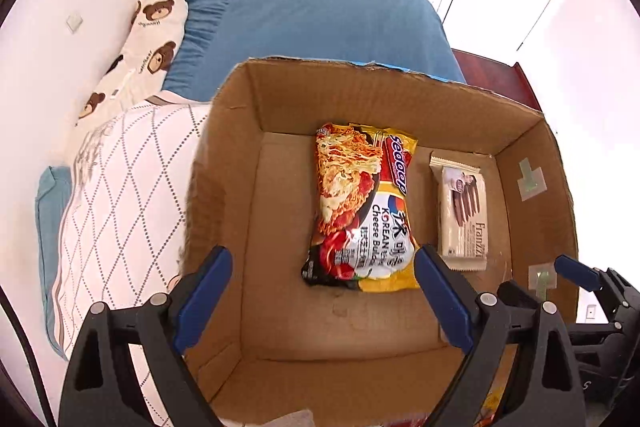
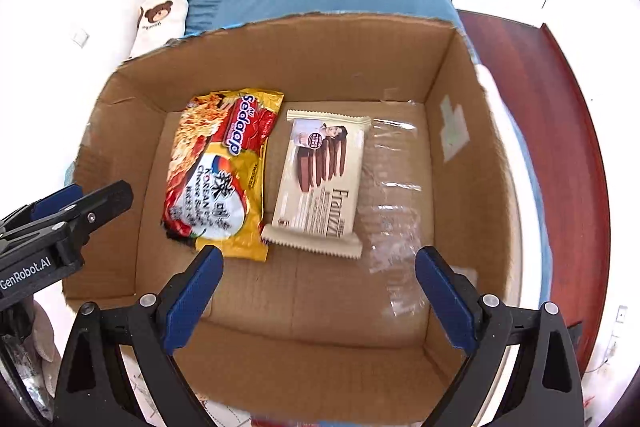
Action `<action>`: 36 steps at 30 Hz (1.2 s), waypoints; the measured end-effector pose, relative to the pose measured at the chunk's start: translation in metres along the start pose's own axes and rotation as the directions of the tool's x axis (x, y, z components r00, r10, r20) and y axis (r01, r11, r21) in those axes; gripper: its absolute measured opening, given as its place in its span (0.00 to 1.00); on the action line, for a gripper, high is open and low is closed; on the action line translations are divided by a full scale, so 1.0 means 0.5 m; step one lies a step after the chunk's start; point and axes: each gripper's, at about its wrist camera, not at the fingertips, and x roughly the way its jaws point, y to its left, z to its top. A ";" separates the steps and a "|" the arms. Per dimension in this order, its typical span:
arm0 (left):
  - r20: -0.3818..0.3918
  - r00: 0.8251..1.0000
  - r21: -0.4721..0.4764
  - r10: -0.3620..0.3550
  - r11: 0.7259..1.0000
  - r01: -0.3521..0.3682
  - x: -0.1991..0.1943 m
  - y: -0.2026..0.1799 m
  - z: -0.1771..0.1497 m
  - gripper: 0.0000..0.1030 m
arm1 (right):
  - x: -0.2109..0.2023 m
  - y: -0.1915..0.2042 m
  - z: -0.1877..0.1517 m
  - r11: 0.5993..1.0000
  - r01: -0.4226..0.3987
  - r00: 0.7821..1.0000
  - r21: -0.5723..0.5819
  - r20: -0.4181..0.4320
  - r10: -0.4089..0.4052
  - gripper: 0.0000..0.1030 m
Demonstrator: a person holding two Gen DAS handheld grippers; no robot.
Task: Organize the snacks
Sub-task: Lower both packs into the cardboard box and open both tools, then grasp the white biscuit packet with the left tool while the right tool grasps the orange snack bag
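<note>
Left wrist view: cardboard box (image 1: 224, 187) fills centre frame on a bed; blue sheet (image 1: 320, 23) and bear-print pillow (image 1: 148, 43) upper left. Noodle packet (image 1: 360, 207) lies flat on the box floor, wafer packet (image 1: 464, 211) beside it at right. Left gripper (image 1: 320, 291) points steeply down, jaws apart, empty.

Right wrist view: both packets lie side by side at frame centre, clear plastic wrap (image 2: 396, 195) to their right. Right gripper (image 2: 320, 287) hangs over the box, jaws wide, nothing between.

box (image 2: 280, 67): brown cardboard, matt, torn rough rim
noodle packet (image 2: 218, 171): shiny plastic
wafer packet (image 2: 320, 179): smooth, pale wrapper
</note>
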 end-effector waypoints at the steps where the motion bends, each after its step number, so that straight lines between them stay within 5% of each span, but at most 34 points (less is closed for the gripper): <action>1: 0.014 1.000 0.006 0.005 1.000 -0.005 0.002 0.013 0.002 0.90 | -0.015 0.000 -0.010 1.000 0.001 1.000 -0.001 0.012 -0.001 0.96; 13: 0.182 0.982 0.035 -0.043 0.999 0.037 -0.091 0.057 -0.057 0.90 | -0.142 0.046 -0.083 0.998 0.035 0.987 -0.049 0.157 -0.027 0.96; 23: 0.240 0.968 0.041 -0.068 0.997 0.059 -0.136 0.073 -0.153 0.90 | -0.201 0.052 -0.198 0.997 -0.074 0.988 -0.005 0.138 0.074 0.96; 28: 0.145 0.989 0.007 -0.015 1.000 0.014 -0.073 0.112 -0.243 0.90 | -0.141 0.033 -0.303 0.986 -0.147 0.989 0.084 0.021 0.146 0.96; 32: 0.006 1.000 -0.066 0.008 0.998 -0.008 0.009 0.178 -0.324 0.90 | -0.065 0.003 -0.417 0.940 -0.233 0.961 0.248 -0.091 0.262 0.96; 36: -0.124 0.992 -0.151 0.004 0.988 -0.023 0.086 0.265 -0.403 0.90 | -0.004 -0.024 -0.524 0.900 -0.224 0.936 0.373 -0.174 0.305 0.96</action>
